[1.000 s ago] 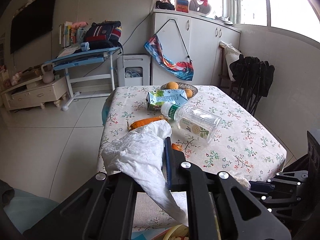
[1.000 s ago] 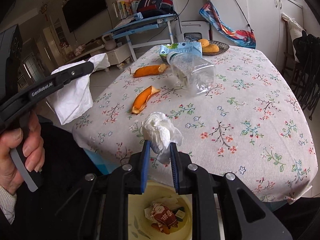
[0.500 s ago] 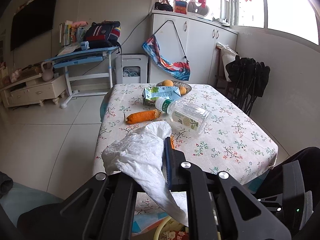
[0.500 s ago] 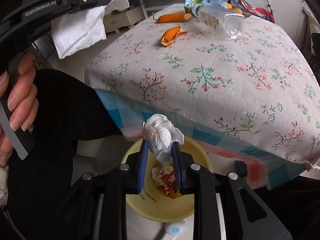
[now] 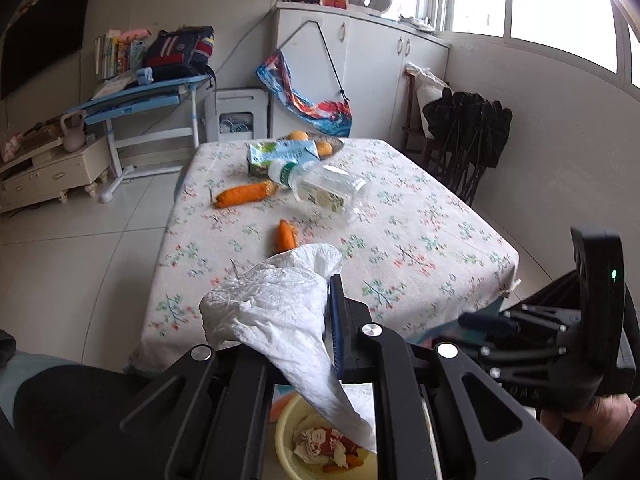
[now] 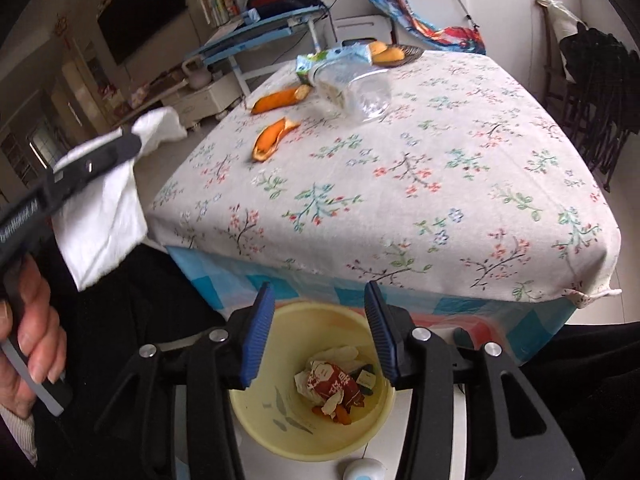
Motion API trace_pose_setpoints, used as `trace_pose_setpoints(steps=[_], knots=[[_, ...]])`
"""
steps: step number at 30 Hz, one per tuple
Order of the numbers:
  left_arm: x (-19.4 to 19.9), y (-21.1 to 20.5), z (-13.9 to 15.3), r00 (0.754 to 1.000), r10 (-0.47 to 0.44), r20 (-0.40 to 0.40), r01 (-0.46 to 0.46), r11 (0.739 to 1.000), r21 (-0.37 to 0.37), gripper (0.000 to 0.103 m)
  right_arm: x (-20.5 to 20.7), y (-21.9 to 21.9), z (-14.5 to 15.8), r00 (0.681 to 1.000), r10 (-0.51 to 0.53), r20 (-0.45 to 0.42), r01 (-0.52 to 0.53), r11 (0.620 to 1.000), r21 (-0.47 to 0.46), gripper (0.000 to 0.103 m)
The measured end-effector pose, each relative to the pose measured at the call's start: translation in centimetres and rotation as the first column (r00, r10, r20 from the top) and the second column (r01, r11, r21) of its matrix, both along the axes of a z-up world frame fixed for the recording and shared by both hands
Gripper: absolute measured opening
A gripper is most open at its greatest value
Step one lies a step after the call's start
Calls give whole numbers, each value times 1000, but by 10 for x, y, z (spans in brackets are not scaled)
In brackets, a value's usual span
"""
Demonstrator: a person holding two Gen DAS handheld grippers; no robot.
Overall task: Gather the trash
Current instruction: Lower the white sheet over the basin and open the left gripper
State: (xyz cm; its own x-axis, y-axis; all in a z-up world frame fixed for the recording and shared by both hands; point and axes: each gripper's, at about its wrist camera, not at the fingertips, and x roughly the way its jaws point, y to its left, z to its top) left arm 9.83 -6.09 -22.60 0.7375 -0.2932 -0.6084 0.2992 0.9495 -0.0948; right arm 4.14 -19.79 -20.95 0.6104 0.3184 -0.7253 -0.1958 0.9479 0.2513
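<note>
My left gripper (image 5: pixel 325 285) is shut on a white tissue (image 5: pixel 276 312), which hangs over its left finger, just off the table's near edge. Below it stands a yellow bin (image 5: pixel 285 420) with wrappers and peel inside. My right gripper (image 6: pixel 318 286) hovers over that bin (image 6: pixel 256 364); its jaws are opening and nothing is between them. From the right wrist view, the left gripper (image 6: pixel 132 144) and its tissue (image 6: pixel 100 216) sit at the left. Two orange peels (image 6: pixel 274 140) (image 6: pixel 280 98), a clear plastic bottle (image 6: pixel 352 92) and a green carton (image 6: pixel 332 58) lie on the flowered tablecloth (image 6: pixel 400 184).
A bowl of fruit (image 6: pixel 394 54) stands at the table's far end. A person's hand (image 6: pixel 32 340) holds the left gripper's handle. Dark folded chairs (image 5: pixel 468 132) lean on the right wall, and a blue desk (image 5: pixel 140 100) stands beyond the table.
The right gripper's jaws have spread apart and the crumpled tissue they held is gone from between them. The left gripper has drawn back from the table with its tissue; the bin now shows below it.
</note>
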Motion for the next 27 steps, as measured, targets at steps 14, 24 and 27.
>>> trace_pose_setpoints(steps=[14,24,27], knots=[[-5,-38,-67,932,-148,-332,171,984,41,8,0,-22,10,994,-90,59,86,994,70,50],[-3,-37,-71,929,-113,-352,150,986,80,53,1,-23,8,994,-92,56,88,994,65,54],[-1,-33,-69,934,-89,-345,121,990,75,54,1,-24,9,994,-94,62,90,994,63,54]])
